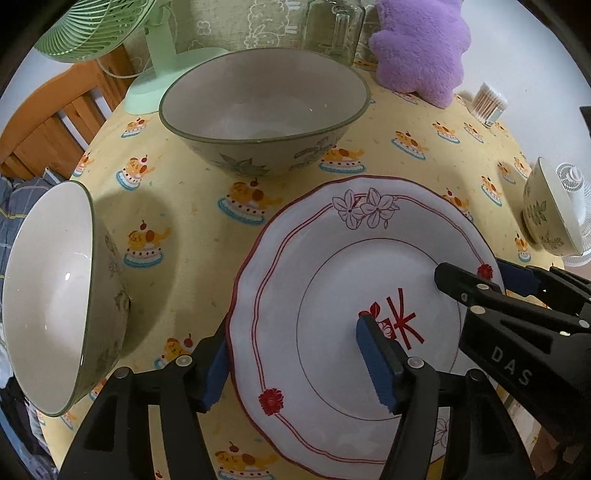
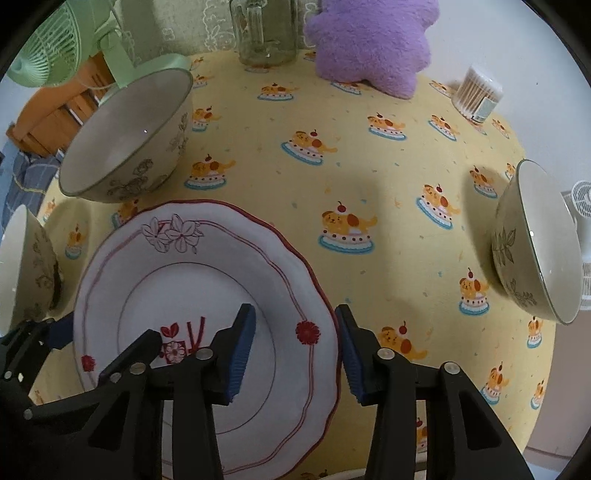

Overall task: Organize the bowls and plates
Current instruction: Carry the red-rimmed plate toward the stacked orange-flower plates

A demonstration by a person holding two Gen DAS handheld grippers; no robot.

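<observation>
A white plate [image 1: 317,273] with red trim and flower prints lies on the yellow tablecloth; it also shows in the right wrist view [image 2: 207,266]. My left gripper [image 1: 291,354] is open, its jaws straddling the plate's left rim. My right gripper [image 2: 295,350] is open, its jaws straddling the plate's right rim; it also shows in the left wrist view [image 1: 480,280]. A large floral bowl [image 1: 266,110] stands behind the plate, also in the right wrist view [image 2: 129,140]. A second bowl [image 1: 55,295] is at the left. A small leaf-print bowl [image 2: 535,240] is at the right.
A green desk fan [image 1: 147,48], a glass jar [image 2: 266,29] and a purple plush cushion [image 2: 373,40] stand along the back of the table. A tub of cotton swabs [image 2: 478,94] is at the back right. A white fan [image 2: 583,254] is past the right edge.
</observation>
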